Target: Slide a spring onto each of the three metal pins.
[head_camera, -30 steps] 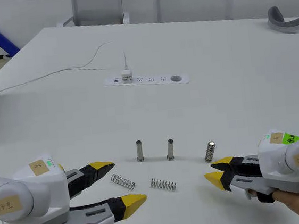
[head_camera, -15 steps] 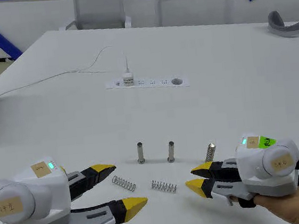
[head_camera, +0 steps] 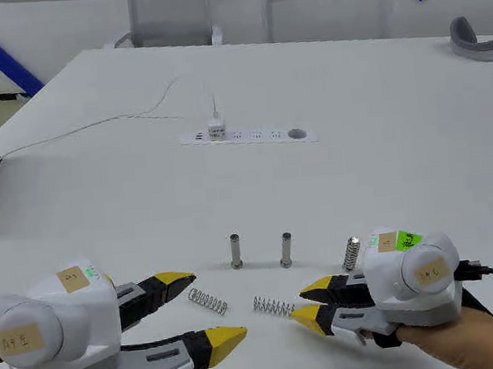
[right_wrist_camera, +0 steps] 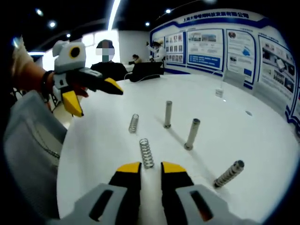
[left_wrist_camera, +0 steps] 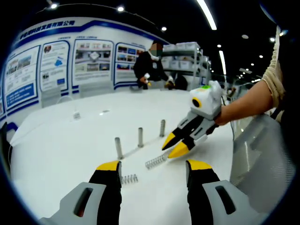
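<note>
Right gripper point(head_camera: 305, 303), jaws narrowly apart, has slid left toward the loose spring point(head_camera: 272, 305); left gripper point(head_camera: 215, 305) stays spread wide

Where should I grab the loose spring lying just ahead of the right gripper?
Pinch the spring across its coils at the near end, coming in from that end with the right gripper. It lies flat, pointing lengthwise away from the gripper, so the far end would stay free to slip over a pin.
</note>
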Demonstrator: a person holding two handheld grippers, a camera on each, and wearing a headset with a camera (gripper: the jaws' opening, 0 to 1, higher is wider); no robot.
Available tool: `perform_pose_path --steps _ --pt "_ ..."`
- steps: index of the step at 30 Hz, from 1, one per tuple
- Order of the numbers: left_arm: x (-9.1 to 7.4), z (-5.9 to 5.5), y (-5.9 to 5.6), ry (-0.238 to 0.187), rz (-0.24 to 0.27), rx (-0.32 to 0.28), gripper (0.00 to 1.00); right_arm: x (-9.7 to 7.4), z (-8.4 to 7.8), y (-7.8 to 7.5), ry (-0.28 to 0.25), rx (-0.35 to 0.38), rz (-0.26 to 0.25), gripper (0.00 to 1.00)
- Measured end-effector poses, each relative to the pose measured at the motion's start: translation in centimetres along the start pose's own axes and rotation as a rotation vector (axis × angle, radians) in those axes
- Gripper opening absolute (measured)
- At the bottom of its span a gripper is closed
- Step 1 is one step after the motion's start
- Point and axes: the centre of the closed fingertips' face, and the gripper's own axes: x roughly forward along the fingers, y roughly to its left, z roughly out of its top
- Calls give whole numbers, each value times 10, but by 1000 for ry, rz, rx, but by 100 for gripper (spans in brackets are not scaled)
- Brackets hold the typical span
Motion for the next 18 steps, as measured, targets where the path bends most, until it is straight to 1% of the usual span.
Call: perform_pose_path --steps 10,18 --pt "1 -3 -1 9 -2 -6 56 11 -5 3 20 -11 25 17" --pt "1 -6 0 17 1 -9 55 15 -6 3 21 -13 32 16"
